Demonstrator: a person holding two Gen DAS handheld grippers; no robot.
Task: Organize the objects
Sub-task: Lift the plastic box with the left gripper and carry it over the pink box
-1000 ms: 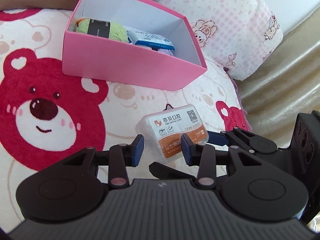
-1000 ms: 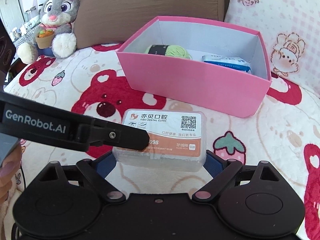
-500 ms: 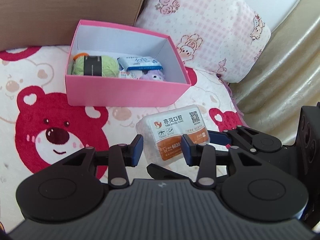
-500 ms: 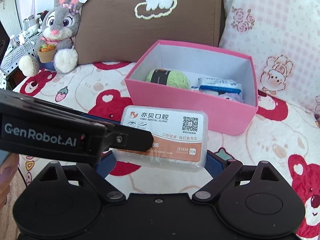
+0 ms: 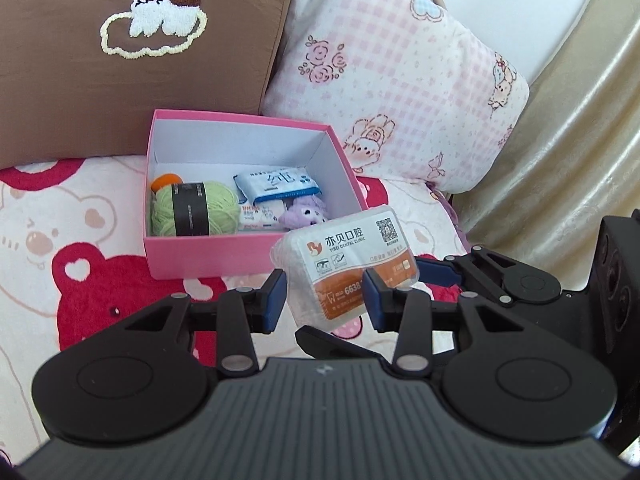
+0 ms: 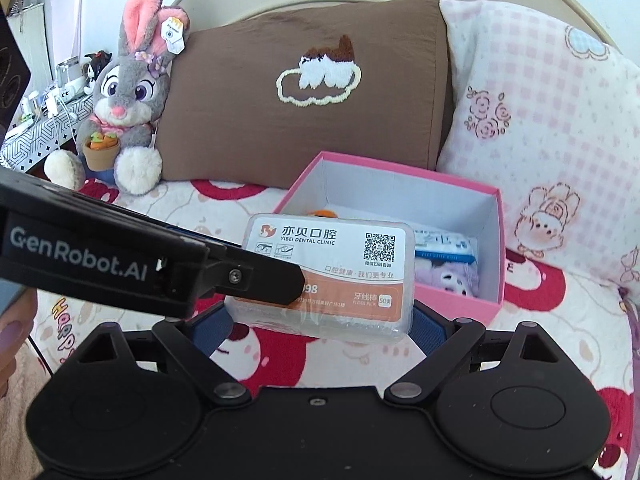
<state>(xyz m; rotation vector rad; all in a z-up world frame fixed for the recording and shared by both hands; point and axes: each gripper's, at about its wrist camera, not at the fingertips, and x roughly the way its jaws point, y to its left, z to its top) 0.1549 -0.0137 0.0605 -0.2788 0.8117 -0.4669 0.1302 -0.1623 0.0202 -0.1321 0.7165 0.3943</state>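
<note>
the right gripper point(image 6: 320, 322) is set wide, its blue pads pressed on the two short ends of the floss pick box point(image 6: 326, 276) — the box is held clear of the bed, label up. the left gripper point(image 5: 325, 300) is seen closed to a narrow gap across the same box; in the left wrist view one pad lies on the label face and the other at the box's near edge, so a two-sided hold by both grippers is judged. contact on the underside cannot be told.

just beyond the box stands the pink box point(image 5: 192, 258), open, on the bear-print bed cover point(image 5: 80, 280). already lodged inside are a green yarn ball point(image 5: 192, 210), a blue tissue pack point(image 5: 276, 184), a small purple plush point(image 5: 306, 210) and something orange point(image 5: 168, 180), partly hidden.

further out a brown pillow point(image 6: 304, 80), a pink checked pillow point(image 6: 540, 120) and a rabbit plush point(image 6: 128, 96) are noted.

progress — several items are judged stowed; the floss pick box is carried short of the pink box and is not yet over its opening. placement and release remain. no other loose item is seen on the cover.
</note>
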